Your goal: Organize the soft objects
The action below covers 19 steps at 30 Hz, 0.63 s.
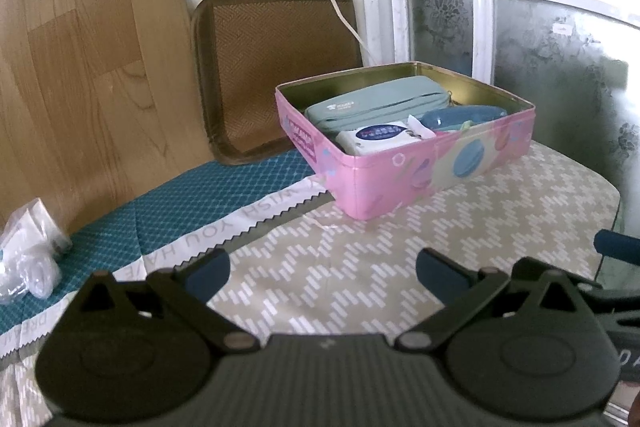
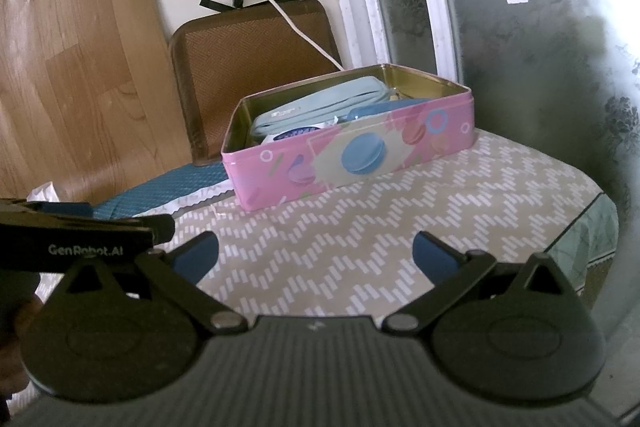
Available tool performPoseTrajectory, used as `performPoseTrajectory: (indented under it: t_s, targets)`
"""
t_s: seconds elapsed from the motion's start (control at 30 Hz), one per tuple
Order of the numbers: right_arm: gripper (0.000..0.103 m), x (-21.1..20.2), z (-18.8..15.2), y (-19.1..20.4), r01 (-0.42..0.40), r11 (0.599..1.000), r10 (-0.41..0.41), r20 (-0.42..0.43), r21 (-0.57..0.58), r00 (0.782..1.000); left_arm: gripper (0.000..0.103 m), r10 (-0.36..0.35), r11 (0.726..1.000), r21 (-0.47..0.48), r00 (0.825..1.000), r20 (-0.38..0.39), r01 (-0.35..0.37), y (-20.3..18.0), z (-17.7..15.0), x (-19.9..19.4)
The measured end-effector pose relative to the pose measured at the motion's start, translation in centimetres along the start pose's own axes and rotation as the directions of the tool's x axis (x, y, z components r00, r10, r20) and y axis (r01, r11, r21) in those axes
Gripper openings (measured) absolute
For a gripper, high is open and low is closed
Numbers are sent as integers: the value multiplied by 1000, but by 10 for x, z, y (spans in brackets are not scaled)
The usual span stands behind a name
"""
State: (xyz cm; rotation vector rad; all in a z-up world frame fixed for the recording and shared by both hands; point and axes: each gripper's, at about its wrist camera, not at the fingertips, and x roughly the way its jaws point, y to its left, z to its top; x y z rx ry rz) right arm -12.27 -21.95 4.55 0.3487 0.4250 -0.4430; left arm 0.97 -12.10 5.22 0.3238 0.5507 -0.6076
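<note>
With the green zip pouch (image 1: 380, 103), the wipes pack (image 1: 378, 137) and a blue soft item (image 1: 460, 117) already lying inside the pink tin (image 1: 400, 179) on the desk (image 1: 360, 259), looks nearly finished; only the crumpled plastic bag (image 1: 28, 263) at the far left remains outside. Left gripper (image 1: 322, 269) and right gripper (image 2: 316, 255) hovering low, side by side, short of the tin, fingers (image 1: 208, 269) released, grasping nothing.

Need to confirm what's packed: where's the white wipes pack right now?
In the left wrist view, the white wipes pack lies inside the pink tin, at its near corner, in front of the green pouch.
</note>
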Motion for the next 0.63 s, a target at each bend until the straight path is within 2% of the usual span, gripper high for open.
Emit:
performPoseTrajectory:
  t_s: [0.43,0.63]
  targets:
    - [103,4,-2,-2,-3,1000,3,-10,12,1000,103,-21,1000,-16,999,-32,21,1,-1,7]
    - [103,4,-3,-3,-3,1000,4,-13,14,1000,103,-26,999,-20,999,-20,26,2,-2,7]
